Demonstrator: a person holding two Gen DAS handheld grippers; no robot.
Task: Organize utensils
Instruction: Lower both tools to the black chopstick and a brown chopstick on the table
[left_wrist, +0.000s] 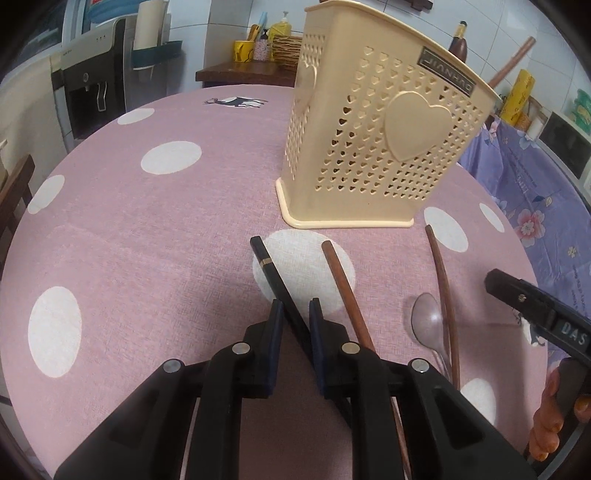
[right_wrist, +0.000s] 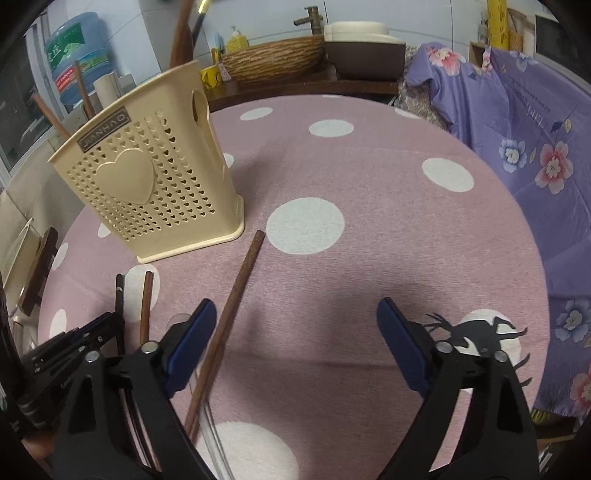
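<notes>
- The left gripper (left_wrist: 295, 310) pinches the black chopstick (left_wrist: 275, 275) on the pink dotted round table (left_wrist: 147, 240).
- The right gripper (right_wrist: 295, 325) is spread around the brown wooden chopstick (right_wrist: 236, 299).
- Next, likely: lift into the cream perforated plastic holder (left_wrist: 369, 140).

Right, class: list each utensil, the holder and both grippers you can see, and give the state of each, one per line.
Black chopstick: lying flat, between the left gripper's pads.
Brown chopstick: lying flat, free.
Long brown stick: lying flat, inside the open jaws.
Clear spoon: lying flat.
Utensil holder: upright.
Left gripper: nearly shut.
Right gripper: open.
</notes>
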